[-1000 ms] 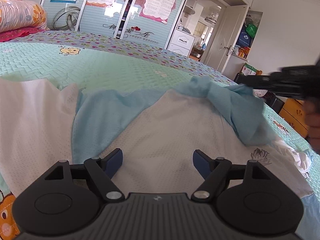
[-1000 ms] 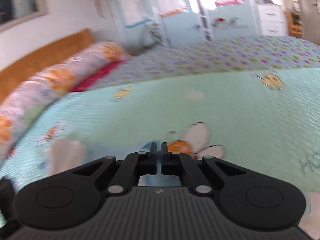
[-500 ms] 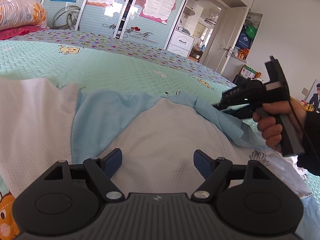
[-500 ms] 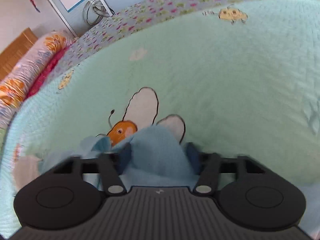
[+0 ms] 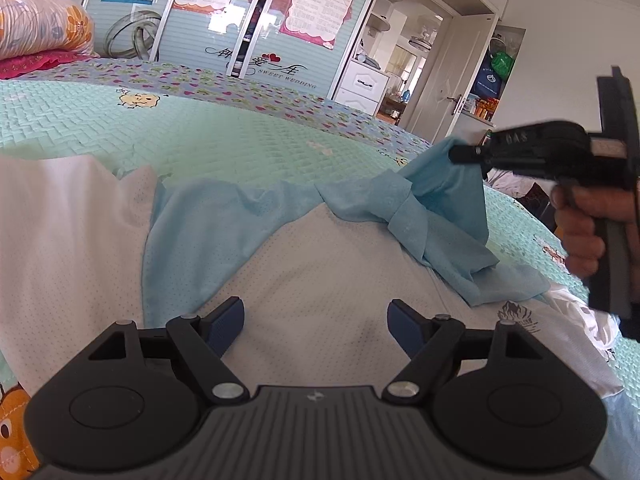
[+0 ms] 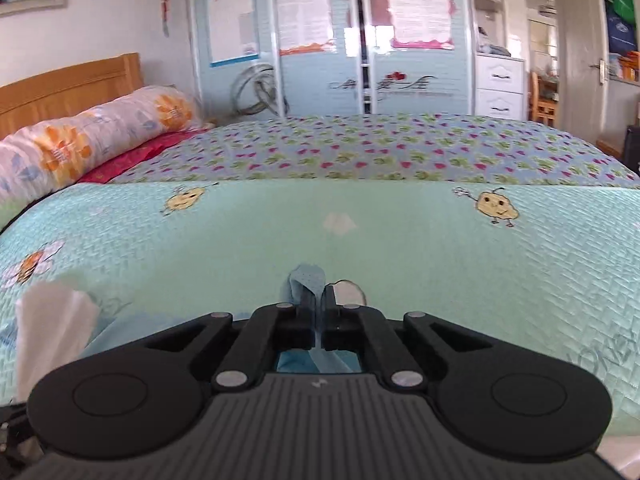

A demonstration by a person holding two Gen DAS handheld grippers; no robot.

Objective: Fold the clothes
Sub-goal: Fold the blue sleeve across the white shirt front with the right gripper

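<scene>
A white mesh shirt (image 5: 320, 272) with light blue sleeves lies spread on the green bedspread (image 5: 224, 140). My left gripper (image 5: 316, 320) hovers low over the white front, jaws wide apart with only the flat cloth below them. My right gripper (image 5: 456, 154), held by a hand (image 5: 580, 232) at the right, is shut on the blue sleeve (image 5: 440, 200) and lifts its end off the bed. In the right wrist view the same blue sleeve (image 6: 306, 280) sticks out from between the closed fingers of the right gripper (image 6: 318, 300).
A rolled floral quilt (image 6: 92, 136) and wooden headboard (image 6: 68, 88) lie at the far left. Wardrobe doors with posters (image 6: 320, 40) stand behind the bed. A white drawer unit (image 5: 362, 86) and open door (image 5: 452, 84) are at the back right. Another white garment part (image 6: 52, 332) lies left.
The right gripper came in over the blue sleeve with jaws apart, closed on it, and has now raised the sleeve end. The left gripper stayed still.
</scene>
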